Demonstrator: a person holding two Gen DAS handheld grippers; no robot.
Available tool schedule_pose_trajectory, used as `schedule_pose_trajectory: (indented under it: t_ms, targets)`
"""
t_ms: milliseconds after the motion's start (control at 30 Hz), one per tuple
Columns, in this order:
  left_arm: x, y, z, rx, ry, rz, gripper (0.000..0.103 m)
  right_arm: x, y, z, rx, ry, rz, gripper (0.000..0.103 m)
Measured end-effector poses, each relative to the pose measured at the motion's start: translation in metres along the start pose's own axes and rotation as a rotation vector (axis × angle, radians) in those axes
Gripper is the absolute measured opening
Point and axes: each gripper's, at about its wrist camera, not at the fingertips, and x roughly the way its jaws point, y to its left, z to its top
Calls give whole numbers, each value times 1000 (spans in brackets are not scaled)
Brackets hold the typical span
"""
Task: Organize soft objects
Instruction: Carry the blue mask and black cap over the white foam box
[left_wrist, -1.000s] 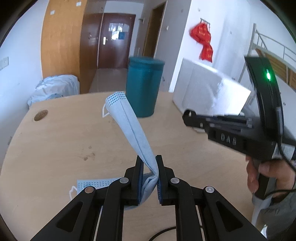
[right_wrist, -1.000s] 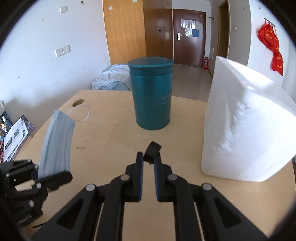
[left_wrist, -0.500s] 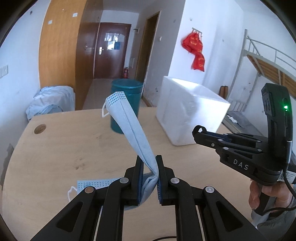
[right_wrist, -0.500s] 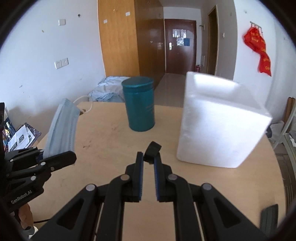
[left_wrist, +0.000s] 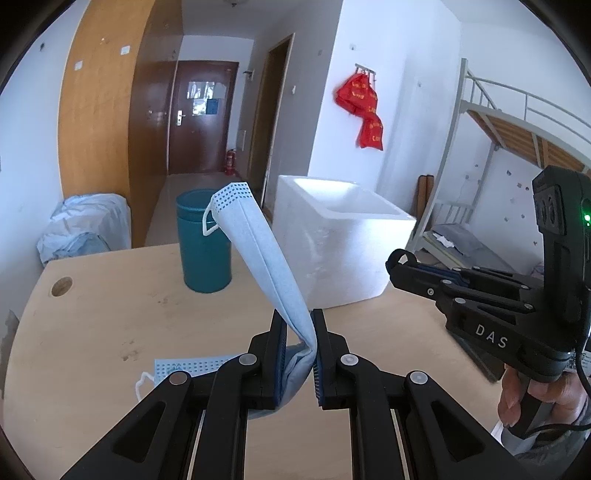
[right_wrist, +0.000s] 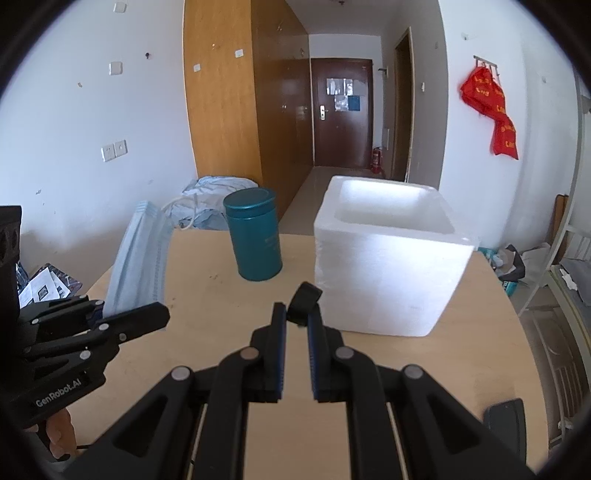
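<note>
Honestly, with the left gripper (left_wrist: 297, 325) pinching only the bottom fold of that blue face mask (left_wrist: 258, 251) above the table (left_wrist: 110, 314), and the right gripper (right_wrist: 293, 317) closed and holding nothing, it could slip free before reaching the foam box (left_wrist: 343, 236).

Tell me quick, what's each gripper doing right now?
Left gripper: shut on a blue face mask.
Right gripper: shut on a small black strap.

Black linkage grippers (left_wrist: 297, 354), silver pivot screws, blue ribbed pads, white "DAS" and "GenRobot.AI" lettering.
</note>
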Motion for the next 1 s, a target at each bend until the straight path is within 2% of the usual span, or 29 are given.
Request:
schedule_pose_trajectory:
  t_ms: [500,1000]
  targets:
    - [-13,-38,12,54,-34,-26,14,-42,-21,-1,30,-73,-54,13]
    - [3,-55,44,88,-81,-35,13,-39,-48,20,53,-124,-70,13]
